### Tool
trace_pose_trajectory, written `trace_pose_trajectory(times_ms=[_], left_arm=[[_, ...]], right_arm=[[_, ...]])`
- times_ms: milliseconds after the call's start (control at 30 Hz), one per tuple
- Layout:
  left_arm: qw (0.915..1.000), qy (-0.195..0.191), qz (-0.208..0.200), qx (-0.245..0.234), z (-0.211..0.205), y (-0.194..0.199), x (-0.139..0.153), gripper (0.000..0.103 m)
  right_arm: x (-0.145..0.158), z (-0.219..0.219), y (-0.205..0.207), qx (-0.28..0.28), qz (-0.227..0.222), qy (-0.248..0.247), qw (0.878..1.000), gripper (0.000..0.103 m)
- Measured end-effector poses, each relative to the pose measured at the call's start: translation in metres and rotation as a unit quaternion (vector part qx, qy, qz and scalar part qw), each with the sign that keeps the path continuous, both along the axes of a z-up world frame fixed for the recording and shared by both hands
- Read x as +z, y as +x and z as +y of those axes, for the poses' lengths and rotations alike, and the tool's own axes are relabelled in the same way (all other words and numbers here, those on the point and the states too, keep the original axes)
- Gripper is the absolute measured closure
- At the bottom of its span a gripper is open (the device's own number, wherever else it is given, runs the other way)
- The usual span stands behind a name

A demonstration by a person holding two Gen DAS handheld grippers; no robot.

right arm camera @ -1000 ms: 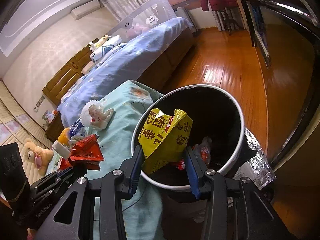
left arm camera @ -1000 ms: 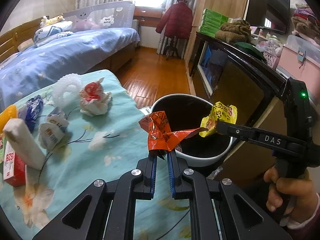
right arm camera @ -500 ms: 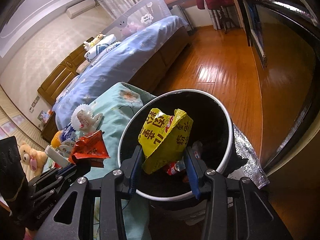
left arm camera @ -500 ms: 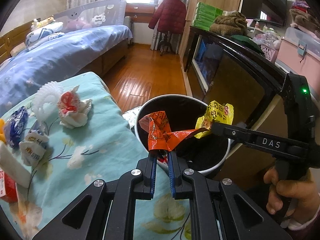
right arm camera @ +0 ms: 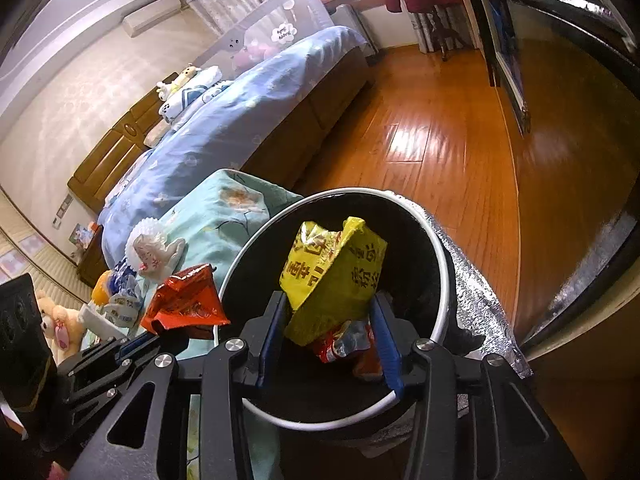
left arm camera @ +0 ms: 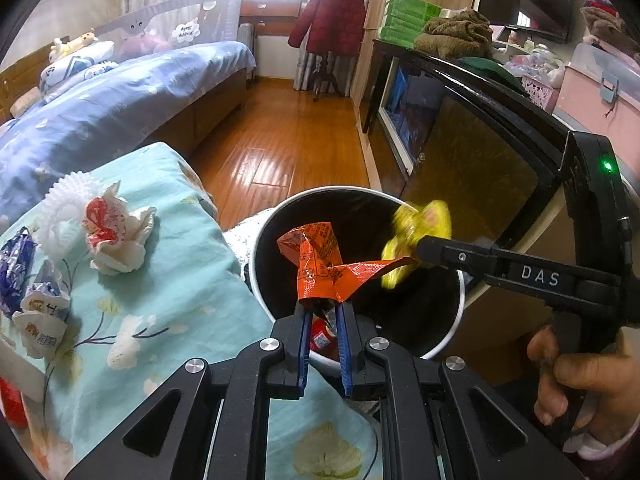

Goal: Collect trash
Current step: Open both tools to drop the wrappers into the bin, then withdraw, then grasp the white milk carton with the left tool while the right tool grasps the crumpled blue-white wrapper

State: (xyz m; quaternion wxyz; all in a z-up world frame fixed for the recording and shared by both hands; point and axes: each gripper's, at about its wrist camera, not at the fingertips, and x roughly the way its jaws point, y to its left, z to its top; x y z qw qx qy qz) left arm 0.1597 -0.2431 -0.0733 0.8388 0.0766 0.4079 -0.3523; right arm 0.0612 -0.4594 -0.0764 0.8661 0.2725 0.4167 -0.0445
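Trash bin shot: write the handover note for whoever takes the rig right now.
Left gripper: shut on the orange wrapper, over the near rim of the trash bin.
Right gripper: jaws spread, the yellow wrapper between them above the bin mouth; firm grip or release, cannot tell.
Done: some trash already lies in the bin.
Left: drop both wrappers, then collect the crumpled tissue, the blue wrapper and the white packet lying on the teal floral cover.
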Motion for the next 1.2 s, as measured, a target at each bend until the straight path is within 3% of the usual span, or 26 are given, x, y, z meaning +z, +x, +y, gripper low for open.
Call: trace_pose_trajectory(times_ms=[167,233,267,467,600,900,1200], left_arm=[[1.0,0.009,0.002,0.003,-0.007,0.003,0.0,0.073],[0.9999,0.009,-0.002,0.01,-0.005,0.002,0.001,0.057],[0.9999,0.008,-0.003,0.013,-0.003,0.001,0.001,0.055],[0.9996,0.002,0.001,0.027,0.013,-0.009,0.001,0.052],[0.9991,-0.003,0.001,0.041,0.032,-0.019,0.002,0.051],[0.9958,-0.003,-0.003,0.091,0.087,-0.045,0.002,0.048],[0.9874,-0.01,-0.004,0.158,0.149,-0.063,0.011,0.048]], right_arm=[[0.0,-0.005,0.0,-0.006,0.003,0.001,1.0,0.057],[0.001,-0.007,-0.002,-0.01,0.003,0.002,1.0,0.055],[0.001,-0.006,-0.003,-0.012,0.003,0.003,1.0,0.051],[0.008,0.003,-0.009,-0.011,-0.01,0.003,1.0,0.032],[0.012,0.024,-0.012,0.005,-0.022,0.001,1.0,0.027],[0.016,0.074,-0.01,0.042,-0.044,0.003,0.998,0.021],[0.012,0.122,-0.003,0.088,-0.052,0.006,0.995,0.021]])
